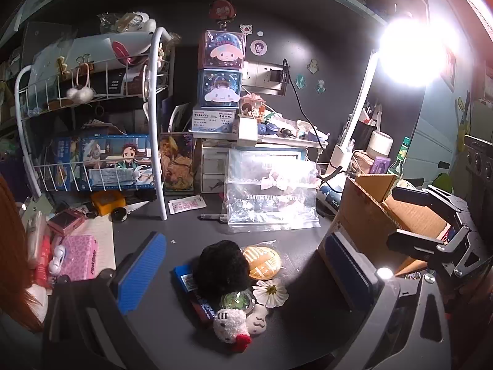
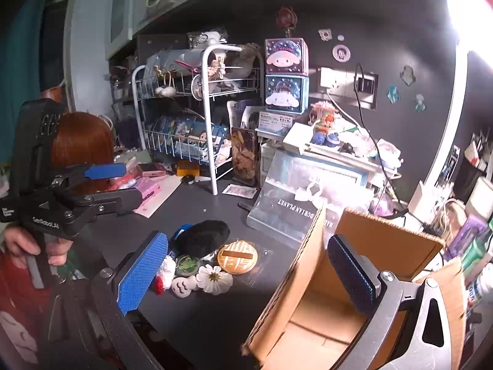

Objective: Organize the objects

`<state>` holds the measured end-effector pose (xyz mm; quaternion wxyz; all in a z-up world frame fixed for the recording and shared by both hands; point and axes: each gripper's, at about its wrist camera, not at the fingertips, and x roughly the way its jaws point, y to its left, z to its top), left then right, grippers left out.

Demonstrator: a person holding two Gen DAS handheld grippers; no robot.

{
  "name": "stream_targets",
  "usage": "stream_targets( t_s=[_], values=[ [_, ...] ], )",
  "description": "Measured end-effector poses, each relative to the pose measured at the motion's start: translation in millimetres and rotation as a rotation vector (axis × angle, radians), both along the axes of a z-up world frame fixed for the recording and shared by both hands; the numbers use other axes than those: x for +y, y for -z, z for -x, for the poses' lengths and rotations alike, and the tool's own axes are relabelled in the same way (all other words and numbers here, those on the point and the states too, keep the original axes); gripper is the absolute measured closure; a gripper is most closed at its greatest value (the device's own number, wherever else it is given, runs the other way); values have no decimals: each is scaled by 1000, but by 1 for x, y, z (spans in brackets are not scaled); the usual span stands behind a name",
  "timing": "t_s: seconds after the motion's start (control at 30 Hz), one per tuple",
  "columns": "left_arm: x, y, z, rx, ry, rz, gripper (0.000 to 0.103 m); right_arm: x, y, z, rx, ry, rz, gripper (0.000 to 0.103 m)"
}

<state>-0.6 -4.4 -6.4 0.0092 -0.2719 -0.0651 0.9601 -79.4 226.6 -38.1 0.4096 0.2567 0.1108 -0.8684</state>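
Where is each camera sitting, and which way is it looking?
Left wrist: rides the left gripper, looking across the dark desk at the small trinkets; its own blue fingers show, open.
Right wrist: rides the right gripper, over the cardboard box; it sees the person's left hand.
Shared: black pompom, white flower, white rack.
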Motion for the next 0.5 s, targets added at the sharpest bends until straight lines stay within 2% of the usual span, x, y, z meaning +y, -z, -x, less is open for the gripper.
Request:
stream_targets(
  t_s=[0.5],
  values=[
    [0, 1, -1, 1, 3, -1, 1, 7, -1, -8, 1, -28, 40, 0]
  ],
)
